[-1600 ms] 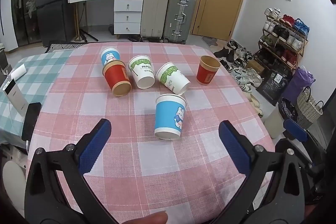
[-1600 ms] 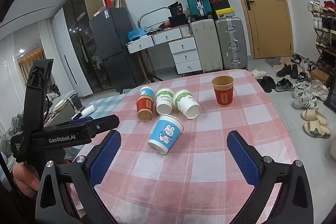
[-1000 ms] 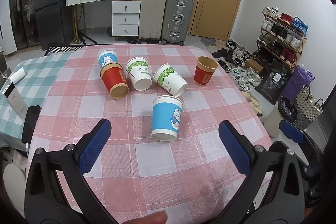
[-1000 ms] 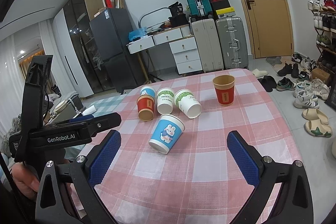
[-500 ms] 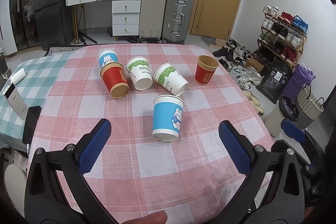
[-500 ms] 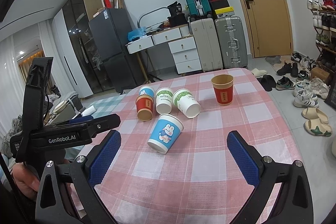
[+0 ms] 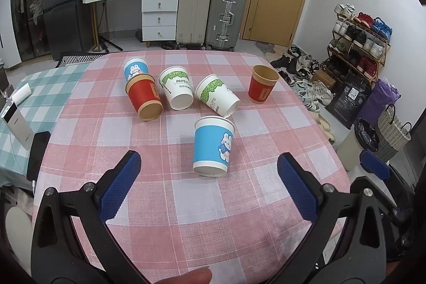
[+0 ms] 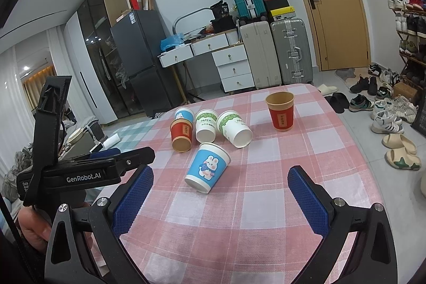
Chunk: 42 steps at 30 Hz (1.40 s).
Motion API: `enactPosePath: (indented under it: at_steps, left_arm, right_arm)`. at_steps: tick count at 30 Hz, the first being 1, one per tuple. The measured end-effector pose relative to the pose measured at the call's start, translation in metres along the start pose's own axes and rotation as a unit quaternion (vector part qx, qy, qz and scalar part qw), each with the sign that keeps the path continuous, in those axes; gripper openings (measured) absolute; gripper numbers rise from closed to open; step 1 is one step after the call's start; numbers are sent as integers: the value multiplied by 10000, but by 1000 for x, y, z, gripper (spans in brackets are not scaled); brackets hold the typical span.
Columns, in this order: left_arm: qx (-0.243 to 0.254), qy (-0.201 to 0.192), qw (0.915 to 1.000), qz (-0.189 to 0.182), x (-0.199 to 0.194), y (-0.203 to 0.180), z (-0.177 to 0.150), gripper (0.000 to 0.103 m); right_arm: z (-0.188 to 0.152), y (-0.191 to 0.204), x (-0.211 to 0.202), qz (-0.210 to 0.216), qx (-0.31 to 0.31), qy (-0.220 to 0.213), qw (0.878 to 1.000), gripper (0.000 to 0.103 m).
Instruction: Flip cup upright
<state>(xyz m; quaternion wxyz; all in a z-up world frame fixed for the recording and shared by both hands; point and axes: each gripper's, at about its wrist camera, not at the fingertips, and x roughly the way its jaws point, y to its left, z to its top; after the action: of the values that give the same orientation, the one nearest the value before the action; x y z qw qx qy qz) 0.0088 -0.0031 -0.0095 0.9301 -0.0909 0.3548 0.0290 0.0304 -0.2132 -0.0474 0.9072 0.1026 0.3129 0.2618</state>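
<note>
You're in a home: fridge (image 8: 138, 57), suitcases (image 7: 210, 12), shoe rack (image 7: 359, 44), checked tablecloth (image 7: 186, 204).

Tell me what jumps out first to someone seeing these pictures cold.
The cluster of paper cups on the pink checked tablecloth: nearest the open grippers lies a blue rabbit cup on its side. Behind it lie a red cup, two green-and-white cups and another blue cup, all tipped over. Alone to the right, one red cup stands upright, mouth up.
</note>
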Motion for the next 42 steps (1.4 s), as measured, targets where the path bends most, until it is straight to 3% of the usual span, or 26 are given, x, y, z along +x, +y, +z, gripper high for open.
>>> enactPosePath:
  at_steps: [5,10,18,23,26,27,28,33,39,42]
  left_arm:
    - [43,189,9998,-92,16,0,1,102]
    - [241,490,9985,12,62,-3,7,102]
    - [725,1321,9884,172,153,-18,21,102]
    - [466,1823,9819,209,200,-17,23,101]
    - [77,2027,9791,-128,214,-8,26,75]
    - [-60,2133,9767,-250,218,-4,26,61]
    - [-173,2214,9743,-370,222,0,26,59]
    - [-643,2254,9701,-632,206,18,29,58]
    - [-846,2201,9693,-703,138,34,27,58]
    - [-828,2052,9727,-700,96,42,25,58]
  right_arm:
    - [0,-8,6,-55,42,30,10000,103]
    - [-1,-24,14,-181,165,108,9996,103]
    - [-5,-51,32,-295,395,214,9986,103]
    - [-4,-62,41,-313,482,243,9981,103]
    - [-4,-66,43,-334,499,272,9978,103]
    - [-3,-67,44,-327,527,277,9977,103]
    - [-3,-67,43,-310,539,287,9977,103]
    - [-2,-58,32,-262,457,178,9985,103]
    - [-3,-33,14,-110,289,18,9995,103]
    - [-6,-21,6,-47,206,-23,9998,103]
